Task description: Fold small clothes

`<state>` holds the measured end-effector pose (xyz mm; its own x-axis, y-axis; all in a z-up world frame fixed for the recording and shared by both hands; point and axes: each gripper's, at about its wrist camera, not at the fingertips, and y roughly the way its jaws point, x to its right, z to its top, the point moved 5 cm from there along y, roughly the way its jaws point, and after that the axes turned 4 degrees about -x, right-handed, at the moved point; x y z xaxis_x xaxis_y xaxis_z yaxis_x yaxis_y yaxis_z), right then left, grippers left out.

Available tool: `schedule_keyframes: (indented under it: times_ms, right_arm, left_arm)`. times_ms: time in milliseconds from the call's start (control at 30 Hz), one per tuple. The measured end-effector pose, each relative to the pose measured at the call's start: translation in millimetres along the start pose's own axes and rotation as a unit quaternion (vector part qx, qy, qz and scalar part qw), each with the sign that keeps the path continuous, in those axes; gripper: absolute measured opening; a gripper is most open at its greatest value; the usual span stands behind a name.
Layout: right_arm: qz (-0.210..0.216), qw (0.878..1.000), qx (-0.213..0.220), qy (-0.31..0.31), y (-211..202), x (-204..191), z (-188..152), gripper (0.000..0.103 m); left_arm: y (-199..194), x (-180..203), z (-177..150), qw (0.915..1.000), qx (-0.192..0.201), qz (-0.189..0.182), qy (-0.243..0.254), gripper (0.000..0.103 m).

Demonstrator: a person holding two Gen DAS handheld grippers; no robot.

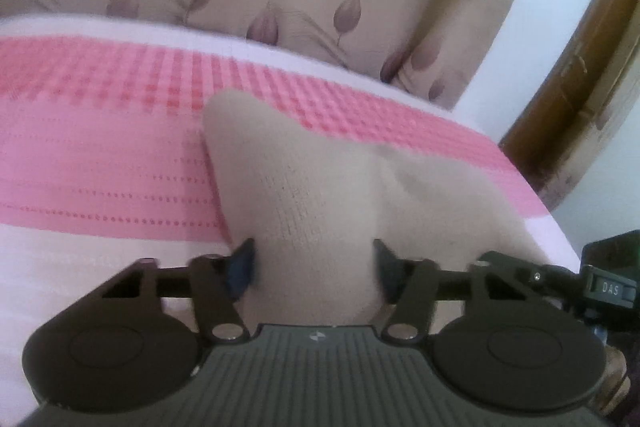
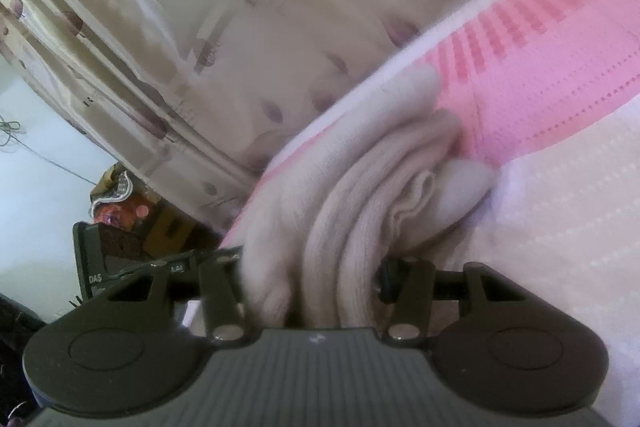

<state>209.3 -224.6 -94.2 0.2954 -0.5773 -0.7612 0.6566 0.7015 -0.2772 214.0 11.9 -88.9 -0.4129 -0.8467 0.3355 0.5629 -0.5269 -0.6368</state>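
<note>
Both grippers have the same cream knit garment (image 1: pixel 304 195) bunched between their fingers over the bed (image 1: pixel 100 163) with the pink patterned sheet: the left gripper (image 1: pixel 314 267) pinches a flat end of it, and the right gripper (image 2: pixel 312 271) is clamped on a thick wad of ribbed folds, most of the cloth trailing out ahead of the fingers onto the sheet. My worry is the right side, since that bundle looks like several layers grabbed at once, so an inner layer could slide free and the fold would come out lopsided. Also the two ends are so close together that the slack middle could crumple instead of lying flat.
</note>
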Motion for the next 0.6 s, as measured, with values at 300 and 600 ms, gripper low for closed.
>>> schedule_keyframes:
  times_ms: [300,600]
  right_arm:
    - [0.024,0.999,0.019,-0.032,-4.3,-30.1,3.9,0.053]
    - [0.032,0.999,0.022,-0.035,-4.6,-39.8,-5.1,0.053]
  left_arm:
    - [-50.4,31.1,8.3,0.9965,0.048,0.048,0.048,0.042]
    - [-77.3,51.2,3.5,0.9906,0.073,0.079,0.085,0.022]
